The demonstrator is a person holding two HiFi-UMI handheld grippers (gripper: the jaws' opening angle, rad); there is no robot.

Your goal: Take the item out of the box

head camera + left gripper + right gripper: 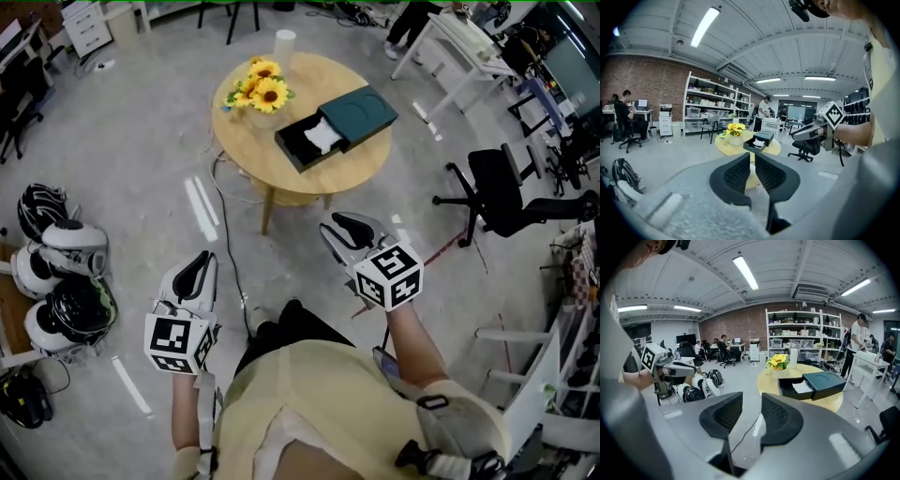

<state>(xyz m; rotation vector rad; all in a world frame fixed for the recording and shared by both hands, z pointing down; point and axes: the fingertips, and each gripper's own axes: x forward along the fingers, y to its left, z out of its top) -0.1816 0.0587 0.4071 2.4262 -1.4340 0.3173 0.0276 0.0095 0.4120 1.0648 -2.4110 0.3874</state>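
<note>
White, soft-looking folded item (321, 136): in open tray of dark green rectangular box (361, 112) on round wooden table (281, 169), well ahead. Probably light, limp; pinch at exposed top edge. Left tongs (752, 157): narrowly apart, empty. Right tongs (751, 399): apart, empty.

Open-plan office doubling as a robotics lab: a red brick wall (642, 84) backs white shelving racks (710, 105) loaded with bins, and a person (624, 117) sits in a swivel chair at a desk with a monitor (642, 103). Strip lights (705, 26) line a white ribbed ceiling above a grey floor (141, 131). A round wooden table (366, 159) bearing sunflowers (261, 86) stands mid-room, with a black office chair (502, 192) and white workbenches (459, 56) nearby.
</note>
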